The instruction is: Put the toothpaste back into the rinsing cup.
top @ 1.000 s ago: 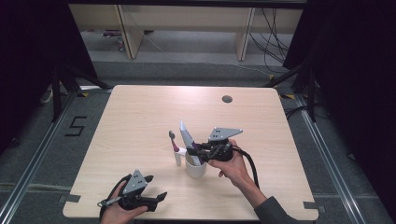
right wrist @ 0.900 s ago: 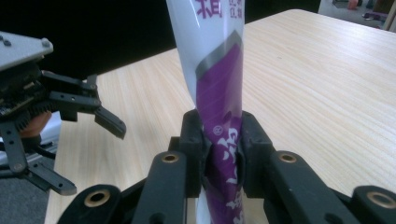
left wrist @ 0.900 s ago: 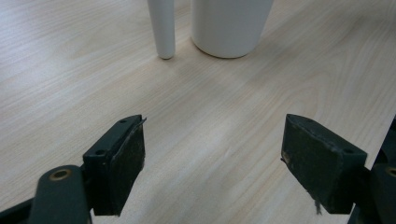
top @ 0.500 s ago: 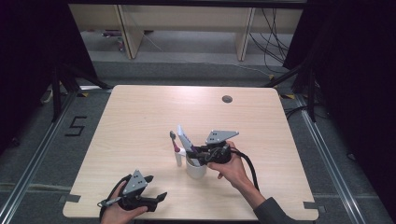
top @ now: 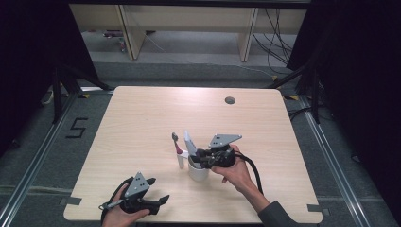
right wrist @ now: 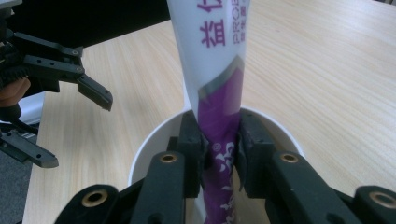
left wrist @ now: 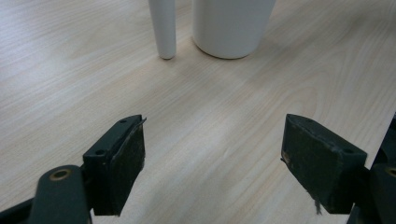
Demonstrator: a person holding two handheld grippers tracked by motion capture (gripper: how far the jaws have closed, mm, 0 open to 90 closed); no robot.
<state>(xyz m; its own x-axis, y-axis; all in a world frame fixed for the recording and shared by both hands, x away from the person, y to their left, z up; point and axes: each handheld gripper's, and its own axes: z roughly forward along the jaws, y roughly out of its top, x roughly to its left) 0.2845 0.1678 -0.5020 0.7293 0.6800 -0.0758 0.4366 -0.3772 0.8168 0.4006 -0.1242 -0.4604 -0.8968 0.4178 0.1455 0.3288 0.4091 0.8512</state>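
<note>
A white cup (top: 197, 172) stands near the middle of the wooden table. My right gripper (top: 195, 161) is over its rim, shut on a white and purple toothpaste tube (top: 190, 143) that rises tilted out of the cup. In the right gripper view the pads (right wrist: 194, 149) pinch the tube (right wrist: 212, 56) just inside the cup's rim (right wrist: 149, 144). A toothbrush (top: 178, 151) stands upright just left of the cup. My left gripper (top: 158, 191) rests open at the table's front left; between its jaws (left wrist: 212, 163) lies bare wood, with the cup (left wrist: 231, 25) and toothbrush handle (left wrist: 163, 28) farther off.
The table (top: 142, 118) has a round cable hole (top: 230, 100) at the back right. Dark frame posts stand on either side, and the floor at the left carries a "5" mark (top: 76, 127). The right gripper's cable (top: 253, 168) trails over the table.
My right gripper has sunk a little with the tube, bringing its lower end deeper into the cup. The left gripper has stayed where it was.
</note>
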